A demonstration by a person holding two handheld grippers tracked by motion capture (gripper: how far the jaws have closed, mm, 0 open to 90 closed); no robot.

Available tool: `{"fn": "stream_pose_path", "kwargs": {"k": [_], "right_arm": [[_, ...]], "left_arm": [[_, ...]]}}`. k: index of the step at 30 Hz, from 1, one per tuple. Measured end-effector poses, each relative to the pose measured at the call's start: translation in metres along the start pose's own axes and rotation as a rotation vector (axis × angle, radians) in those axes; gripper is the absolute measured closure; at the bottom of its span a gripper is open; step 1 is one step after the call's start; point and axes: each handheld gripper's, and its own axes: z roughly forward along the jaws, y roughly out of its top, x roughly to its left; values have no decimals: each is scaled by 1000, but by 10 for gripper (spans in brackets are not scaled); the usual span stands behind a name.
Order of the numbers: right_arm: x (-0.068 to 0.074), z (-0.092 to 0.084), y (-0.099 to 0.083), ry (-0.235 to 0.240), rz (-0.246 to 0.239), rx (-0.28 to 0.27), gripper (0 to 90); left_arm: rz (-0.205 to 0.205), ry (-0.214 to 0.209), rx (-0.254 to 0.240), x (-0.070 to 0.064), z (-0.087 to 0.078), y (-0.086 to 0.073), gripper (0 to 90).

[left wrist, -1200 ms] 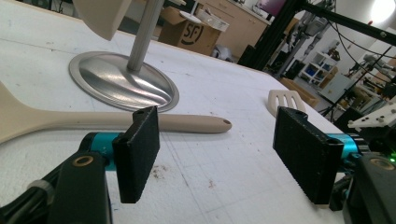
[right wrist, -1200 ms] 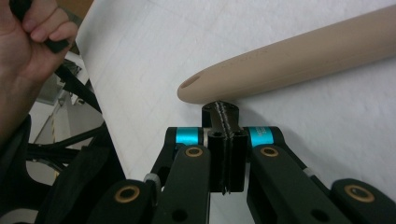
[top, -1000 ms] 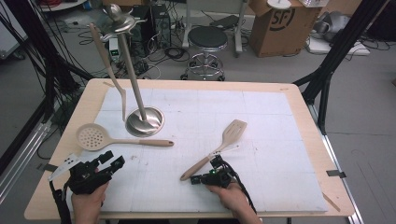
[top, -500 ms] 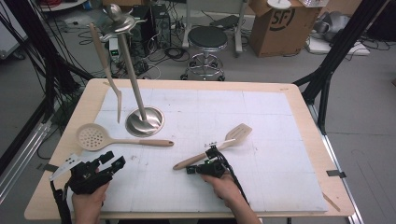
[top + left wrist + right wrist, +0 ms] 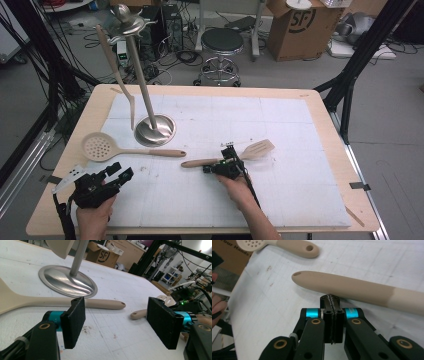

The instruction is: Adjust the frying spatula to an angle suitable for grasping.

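- The right claw has its jaws pressed flat together with nothing between them; their tips rest against the side of the slotted spatula's handle.
- That slotted spatula lies flat on the worktop, to the right of the metal stand's round base, blade pointing away from the stand.
- The left claw hangs wide open and empty, in front of the stand near the worktop's front edge.
- A perforated skimmer lies just in front of the stand's base, handle end close to the spatula's handle end.
- A long pale utensil hangs from the stand's top.
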Motion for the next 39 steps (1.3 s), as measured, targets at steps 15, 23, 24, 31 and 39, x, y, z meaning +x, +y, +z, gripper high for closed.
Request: {"fn": "stream_pose_path", "kwargs": {"k": [15,23,24,31,39], "right_arm": [[-35,-38,30,-109,81,-102,900],[-48,-36,29,-227,73,-68,900],[-49,-37,29,-223,71,-71,900],[-50,-51,17,-249,56,-85,900],[-44,-64,-5,-235,67,-123,900]], "left_arm": [[-6,-1,5,1,1,-1,323],[9,-13,23,-2,3,-3,323],[6,-14,19,-2,3,-3,323],[-2,-14,9,-1,0,-2,324],[4,-14,16,-3,0,-2,325]]}}
